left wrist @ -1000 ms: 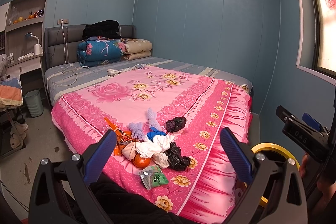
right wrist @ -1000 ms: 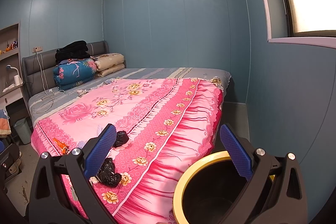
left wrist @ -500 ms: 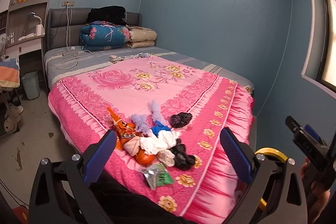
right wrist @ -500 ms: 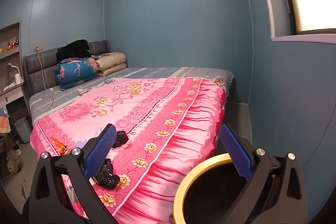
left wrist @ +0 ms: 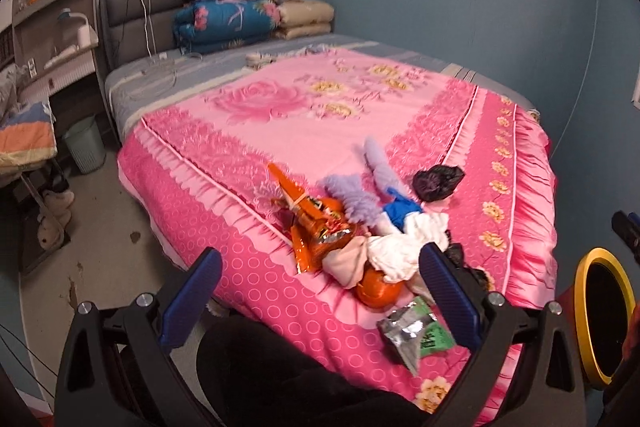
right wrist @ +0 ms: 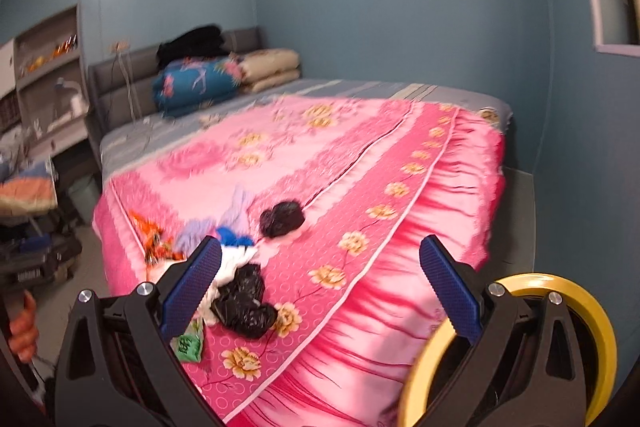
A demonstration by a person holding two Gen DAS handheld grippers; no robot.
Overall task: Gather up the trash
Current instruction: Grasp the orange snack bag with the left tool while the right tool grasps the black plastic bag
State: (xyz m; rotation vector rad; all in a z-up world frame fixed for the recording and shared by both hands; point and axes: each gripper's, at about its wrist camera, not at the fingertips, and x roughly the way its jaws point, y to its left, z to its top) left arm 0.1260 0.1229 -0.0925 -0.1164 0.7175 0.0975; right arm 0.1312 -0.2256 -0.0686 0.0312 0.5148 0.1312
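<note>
My left gripper (left wrist: 320, 301) and right gripper (right wrist: 320, 289) both hang with fingers spread, holding nothing. The trash pile (left wrist: 368, 231) sits mid-frame on the pink bedspread (left wrist: 280, 115) — yellow-rimmed bin (right wrist: 560, 307) lower right, beside the bed. A small green wastebasket (left wrist: 84, 145) stands at far left.

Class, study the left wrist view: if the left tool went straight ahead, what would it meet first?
Probably the trash pile on the pink bedspread, most likely its orange wrapper; depth is unclear.
</note>
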